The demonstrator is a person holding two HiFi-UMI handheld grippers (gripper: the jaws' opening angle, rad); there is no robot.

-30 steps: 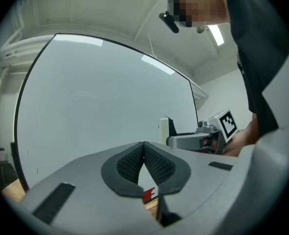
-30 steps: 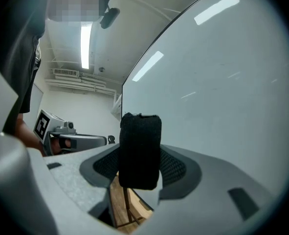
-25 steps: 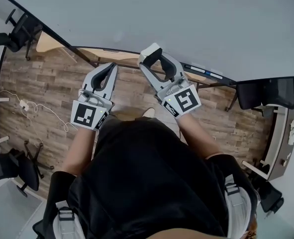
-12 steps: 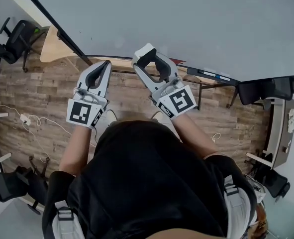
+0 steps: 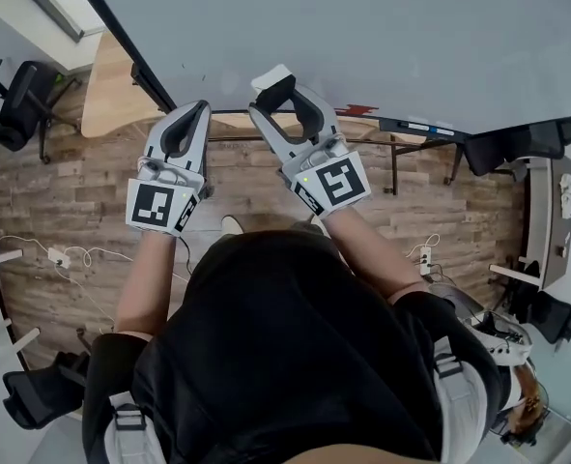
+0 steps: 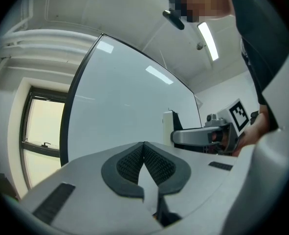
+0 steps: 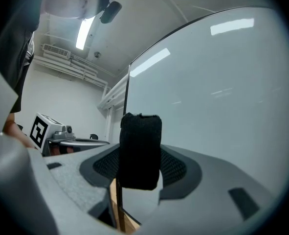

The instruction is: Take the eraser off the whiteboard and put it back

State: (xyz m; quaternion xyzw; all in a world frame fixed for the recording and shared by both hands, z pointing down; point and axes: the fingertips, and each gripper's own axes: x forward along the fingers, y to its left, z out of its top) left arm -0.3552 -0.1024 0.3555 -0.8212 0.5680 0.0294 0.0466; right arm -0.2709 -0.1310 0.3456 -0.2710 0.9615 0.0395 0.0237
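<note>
You have the black-felted eraser (image 7: 140, 151) upright, clamped in your right gripper (image 5: 283, 97), close by the pale whiteboard (image 7: 208, 92).

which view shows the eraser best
The right gripper view: the eraser fills the middle, black felt up close, clamped in the right gripper. The head view shows it small, from above. The left gripper view shows mostly its white side, farther off.
</note>
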